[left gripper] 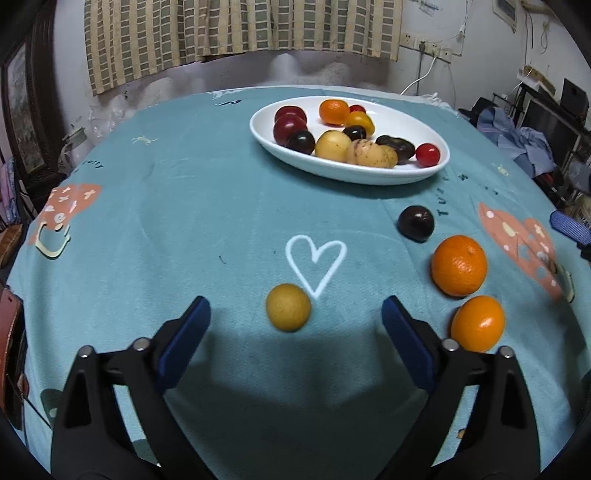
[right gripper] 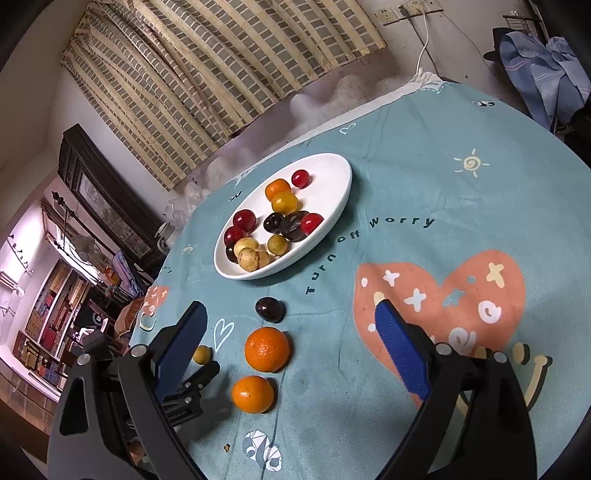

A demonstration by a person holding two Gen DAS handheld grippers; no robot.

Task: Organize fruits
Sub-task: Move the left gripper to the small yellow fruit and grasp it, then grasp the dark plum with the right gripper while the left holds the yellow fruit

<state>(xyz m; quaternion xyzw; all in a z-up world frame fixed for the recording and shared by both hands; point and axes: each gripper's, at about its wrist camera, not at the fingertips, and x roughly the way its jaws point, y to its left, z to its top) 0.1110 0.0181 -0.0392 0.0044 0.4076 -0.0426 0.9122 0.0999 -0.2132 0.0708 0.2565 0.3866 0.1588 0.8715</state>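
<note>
Setting: a round bench covered by a teal cloth printed with hearts, suns and the words "Turn off Worry".
Plate: a white oval plate sits toward the far side of the bench, holding a mix of fruit: red and dark plums, a small orange, yellow fruits, speckled pale ones and red cherry tomatoes.
Loose fruit: four pieces lie on the cloth nearer the camera, apart from the plate.
Yellow fruit: a small round yellow fruit rests just below a white outlined heart, between and a little ahead of the left tool's fingers, touching neither.
Dark plum: a dark plum lies between the plate and the oranges.
Oranges: a larger orange sits just nearer than the plum, and a smaller orange nearer still, almost touching it.
Left tool: the left tool is spread wide, its blue-padded fingers holding nothing, low over the cloth.
Right tool: the right tool is also spread wide and holds nothing; it hangs above the bench, and from its camera the oranges and plum appear between its fingers.
Background: a checked curtain hangs on the wall behind the bench.
</note>
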